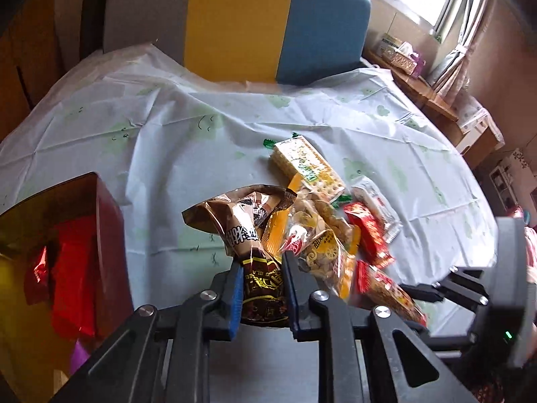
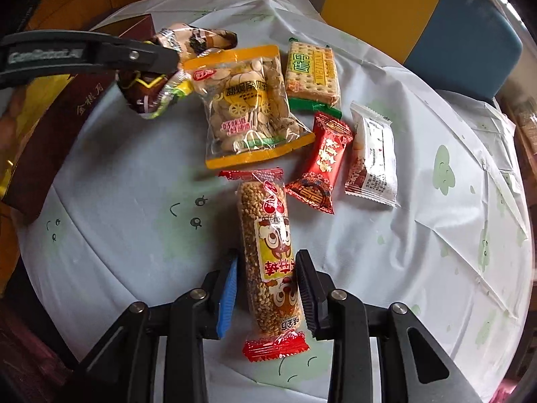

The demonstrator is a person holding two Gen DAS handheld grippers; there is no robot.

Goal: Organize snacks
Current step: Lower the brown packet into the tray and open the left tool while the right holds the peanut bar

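Left wrist view shows my left gripper (image 1: 261,268) clamped on the brown packet (image 1: 258,262), lifted for boxing, while my right gripper (image 2: 266,268) pinches the sesame bar (image 2: 268,245), readying its transfer.

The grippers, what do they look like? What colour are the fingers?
Both are black plastic with angular linked arms joined by round silver bolts. The left gripper has blue ribbed pads on its fingers. The right gripper has one blue ribbed pad and one that looks black. The left gripper's side bears pale lettering, too blurred to read.
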